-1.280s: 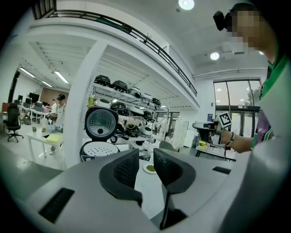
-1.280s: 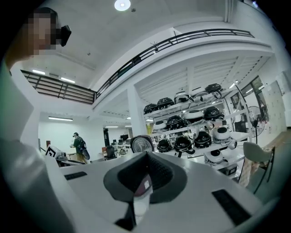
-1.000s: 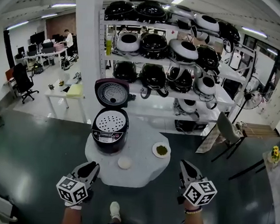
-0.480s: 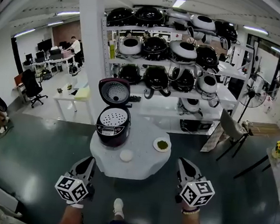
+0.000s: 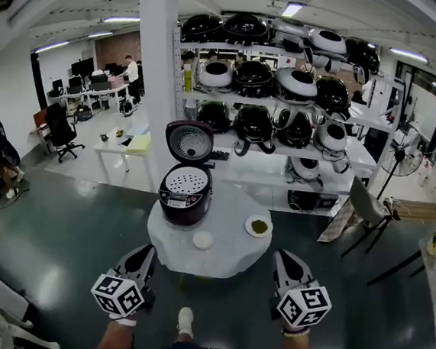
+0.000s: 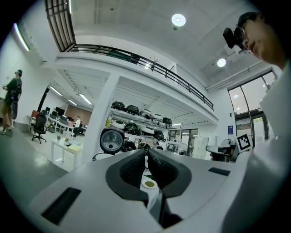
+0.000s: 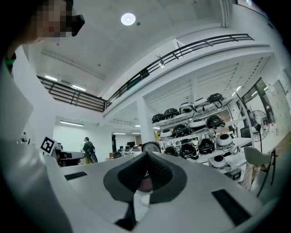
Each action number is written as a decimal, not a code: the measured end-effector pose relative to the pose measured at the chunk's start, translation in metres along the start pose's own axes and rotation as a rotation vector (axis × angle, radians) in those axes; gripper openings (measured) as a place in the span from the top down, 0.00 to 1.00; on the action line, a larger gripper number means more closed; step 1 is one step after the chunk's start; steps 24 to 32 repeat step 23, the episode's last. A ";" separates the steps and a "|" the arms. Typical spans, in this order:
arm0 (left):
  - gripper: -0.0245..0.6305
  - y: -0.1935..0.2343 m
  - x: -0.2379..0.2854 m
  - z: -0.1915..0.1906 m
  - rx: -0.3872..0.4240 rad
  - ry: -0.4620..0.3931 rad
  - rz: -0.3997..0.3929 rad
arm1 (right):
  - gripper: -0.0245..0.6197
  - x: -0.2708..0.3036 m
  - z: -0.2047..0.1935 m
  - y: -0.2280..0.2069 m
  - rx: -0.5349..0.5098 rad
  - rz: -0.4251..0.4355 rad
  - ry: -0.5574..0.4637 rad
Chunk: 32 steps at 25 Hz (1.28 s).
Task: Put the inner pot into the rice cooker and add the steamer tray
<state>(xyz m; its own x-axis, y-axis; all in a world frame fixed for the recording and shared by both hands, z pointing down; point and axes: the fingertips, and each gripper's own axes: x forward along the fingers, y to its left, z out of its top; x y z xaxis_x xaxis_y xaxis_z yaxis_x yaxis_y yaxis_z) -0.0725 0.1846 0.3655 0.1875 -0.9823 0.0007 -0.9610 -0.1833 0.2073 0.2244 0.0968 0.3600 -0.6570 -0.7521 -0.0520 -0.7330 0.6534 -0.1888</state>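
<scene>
Presently: left gripper (image 5: pixel 143 252) and right gripper (image 5: pixel 283 257), lower frame, both closed, empty; risk: steamer tray (image 5: pixel 186 181), centre frame, jams if seated crooked.

Steamer tray (image 5: pixel 186 181) in open rice cooker (image 5: pixel 182 209)

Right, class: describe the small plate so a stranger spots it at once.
On the round white table, right of the open dark rice cooker, sits a small white plate. Only it holds something green; the white disc nearby is plain.
</scene>
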 end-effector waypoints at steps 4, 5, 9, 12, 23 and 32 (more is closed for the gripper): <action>0.90 0.000 -0.002 -0.003 0.049 0.007 0.023 | 0.95 0.005 -0.003 -0.003 -0.010 -0.002 0.007; 0.90 0.000 -0.003 -0.004 0.057 0.011 0.029 | 0.95 0.006 -0.002 -0.003 -0.011 -0.001 0.007; 0.90 0.003 -0.004 -0.008 0.065 0.024 0.049 | 0.95 0.010 -0.001 -0.006 -0.008 0.004 0.004; 0.90 0.005 -0.007 -0.008 0.069 0.026 0.060 | 0.95 0.011 -0.004 -0.005 -0.006 0.005 0.007; 0.90 0.015 -0.004 -0.012 0.060 0.028 0.078 | 0.95 0.014 -0.006 -0.010 -0.004 0.001 0.008; 0.90 0.015 -0.004 -0.012 0.060 0.028 0.078 | 0.95 0.014 -0.006 -0.010 -0.004 0.001 0.008</action>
